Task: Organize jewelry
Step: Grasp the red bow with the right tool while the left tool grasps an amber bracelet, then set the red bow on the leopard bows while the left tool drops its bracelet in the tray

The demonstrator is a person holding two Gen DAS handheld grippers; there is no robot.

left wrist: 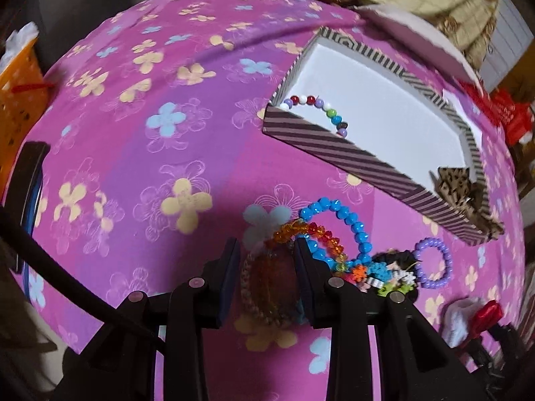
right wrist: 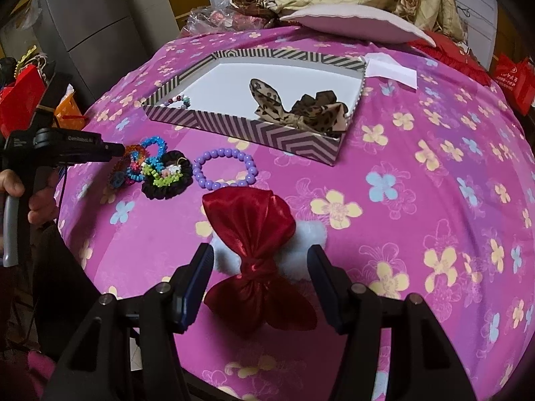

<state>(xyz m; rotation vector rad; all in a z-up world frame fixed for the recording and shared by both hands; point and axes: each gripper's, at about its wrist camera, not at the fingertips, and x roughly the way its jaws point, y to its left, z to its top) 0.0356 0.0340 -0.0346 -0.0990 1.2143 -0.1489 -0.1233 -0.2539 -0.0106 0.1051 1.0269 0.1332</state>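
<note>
pink flower-print cloth [right wrist: 418, 220] covers the desk, striped shallow cardboard box [right wrist: 234, 123] sits toward the far side with a multicolour bead bracelet [left wrist: 317, 108] in one corner and a leopard-print fabric bow [right wrist: 301, 107] in the opposite one. left hand-held gripper [left wrist: 267, 267] points steeply down into the loose pile near the front edge, jaws spread, straddling a brownish woven round hair piece [left wrist: 267, 287]; pads look close to it but i cannot tell if they press yet. an orange-red crystal bead bracelet [left wrist: 307, 234] and a bright blue bead bracelet [left wrist: 347, 224] lie across the right finger [left wrist: 306, 277], tangled with a black ruffled scrunchie with small coloured charms [right wrist: 167, 177]. lilac bead bracelet [right wrist: 224, 170] lies just beside that heap, apart. right hand-held gripper [right wrist: 260, 277] is spread wide over a red satin bow with white fluffy trim [right wrist: 254, 234], not pinching it; bow sits between the fingers. risks: left jaws closing could snag the overlapping bracelets and drag the whole cluster, or pinch a bead strand and flick it off the desk edge, which is near. lifting a tangled piece may drop items short of the box. slick satin could slip out of a loose right grip, and the cloth could bunch if pads scrape it.
</note>
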